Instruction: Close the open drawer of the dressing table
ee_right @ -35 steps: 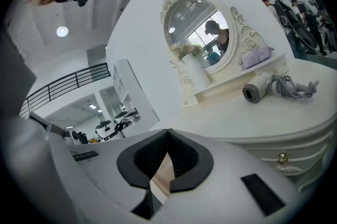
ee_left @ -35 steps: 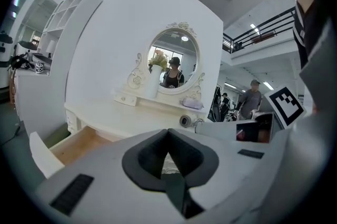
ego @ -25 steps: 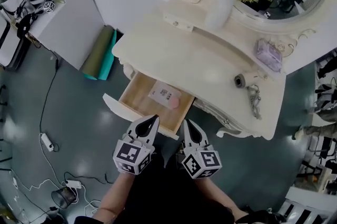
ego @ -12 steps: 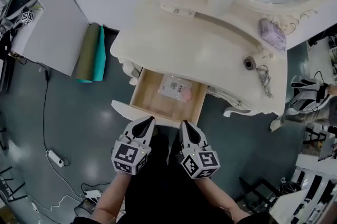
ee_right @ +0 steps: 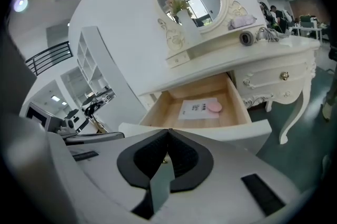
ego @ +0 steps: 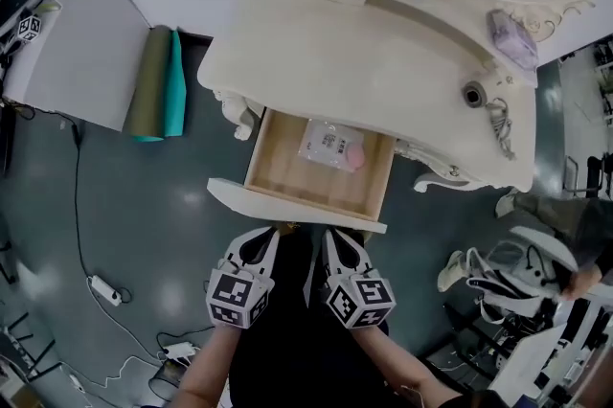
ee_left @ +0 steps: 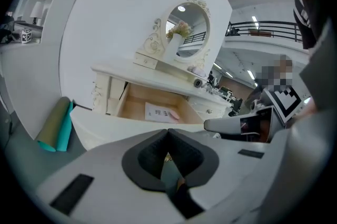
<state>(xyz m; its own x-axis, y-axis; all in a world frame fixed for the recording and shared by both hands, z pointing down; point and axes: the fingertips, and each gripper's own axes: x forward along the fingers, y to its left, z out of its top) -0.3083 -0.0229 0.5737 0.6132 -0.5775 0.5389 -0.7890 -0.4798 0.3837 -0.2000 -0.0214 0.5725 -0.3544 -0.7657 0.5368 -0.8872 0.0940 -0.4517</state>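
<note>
Two tools sit side by side at 6 o'clock in the head view. The left tool [ego: 270, 234] and the right tool [ego: 331, 234] each have their jaws pressed tip to tip and grip nothing.

Over the last second the view has swung more squarely above the dressing table [ego: 364, 61], and the tools have kept their pairing. The drawer [ego: 297, 205] is as far out as before. It juts from the worktop's front edge toward 6 o'clock, with a paper packet [ego: 326, 143] and a pink item [ego: 355, 157] lying inside.

Its white front panel lies just at 12 o'clock from both tool tips, but whether they touch it I cannot tell. The closing push seems not yet begun, and a steady shove toward 12 o'clock looks due.
</note>
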